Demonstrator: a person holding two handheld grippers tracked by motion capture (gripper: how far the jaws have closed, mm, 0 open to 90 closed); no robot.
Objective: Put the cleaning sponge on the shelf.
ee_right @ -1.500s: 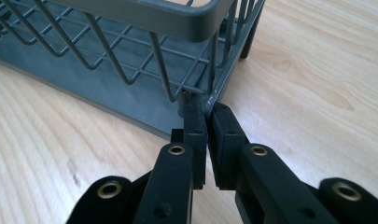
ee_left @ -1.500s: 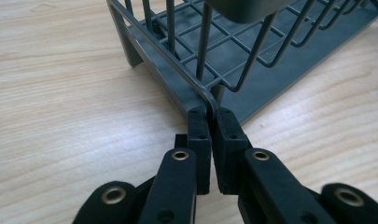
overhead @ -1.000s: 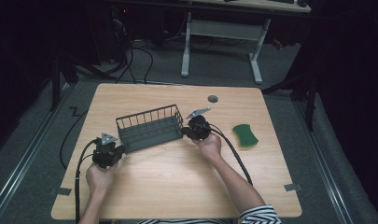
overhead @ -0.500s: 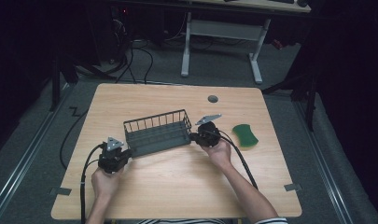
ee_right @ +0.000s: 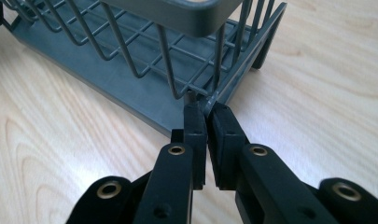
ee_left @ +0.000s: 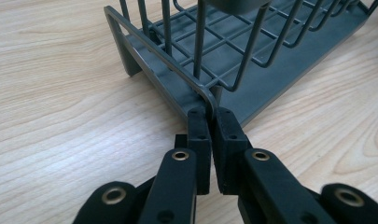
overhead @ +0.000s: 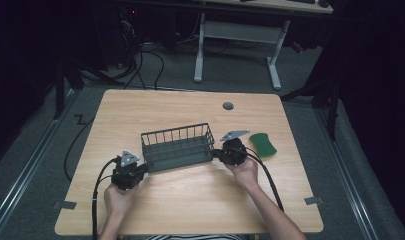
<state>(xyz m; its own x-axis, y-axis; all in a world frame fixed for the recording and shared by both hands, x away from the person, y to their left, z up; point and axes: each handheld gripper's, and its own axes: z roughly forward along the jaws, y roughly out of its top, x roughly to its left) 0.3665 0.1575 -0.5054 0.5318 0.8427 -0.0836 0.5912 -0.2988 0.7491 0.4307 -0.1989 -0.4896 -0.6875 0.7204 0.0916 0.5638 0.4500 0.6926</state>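
A dark grey wire rack (overhead: 178,146) stands in the middle of the wooden table (overhead: 155,110). My left gripper (overhead: 141,169) is shut on the rack's near left corner. In the left gripper view its black jaws (ee_left: 209,114) pinch the thin base rim of the rack (ee_left: 252,70). My right gripper (overhead: 217,154) is shut on the near right corner. The right gripper view has that gripper (ee_right: 205,109) clamped on the lower rim of the rack (ee_right: 144,88). A hand holds each gripper from the table's near side.
A green sponge (overhead: 263,144) lies on the table just right of the right gripper. A small round grey cap (overhead: 228,106) sits in the tabletop behind the rack. Cables trail from both grippers toward the near edge. Beyond the table stand a desk frame and floor cables.
The rack, held at both ends, has slid to the right across the table, toward the green sponge. Both hands moved with it.
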